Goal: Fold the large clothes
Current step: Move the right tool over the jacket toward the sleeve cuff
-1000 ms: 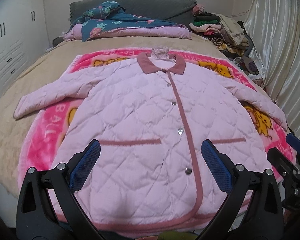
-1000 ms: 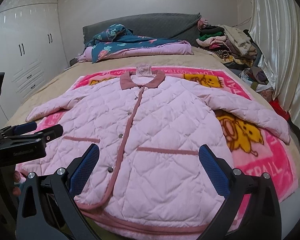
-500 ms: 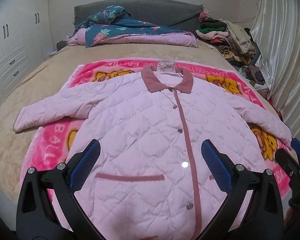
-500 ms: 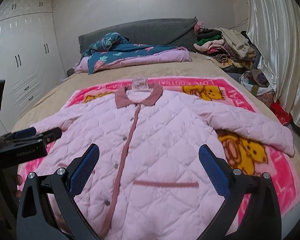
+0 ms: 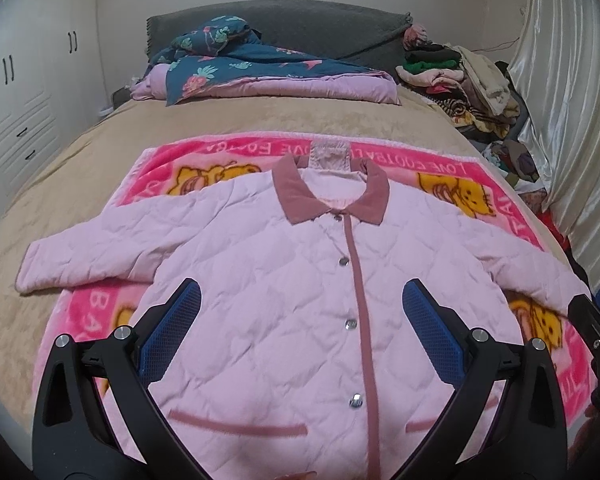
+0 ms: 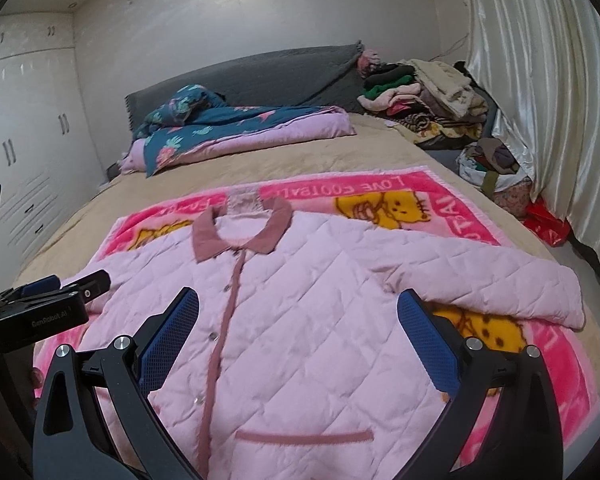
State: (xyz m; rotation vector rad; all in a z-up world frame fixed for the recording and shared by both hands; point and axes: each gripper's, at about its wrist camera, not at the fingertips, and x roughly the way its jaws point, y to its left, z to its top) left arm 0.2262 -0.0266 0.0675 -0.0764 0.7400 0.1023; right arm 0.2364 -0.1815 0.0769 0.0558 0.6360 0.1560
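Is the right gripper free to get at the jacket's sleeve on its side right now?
Probably yes: the right gripper is open and empty, and the sleeve lies flat, uncovered on the pink blanket.

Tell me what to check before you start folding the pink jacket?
1. Jacket lies flat, front up: ok.
2. Front is buttoned shut: ok as far as shown; the hem is hidden.
3. Both sleeves are spread out to the sides: ok.
4. Left gripper is open and holds nothing: ok.
5. Right gripper is open and holds nothing: ok.
6. Blanket under the jacket lies smooth: ok where visible.
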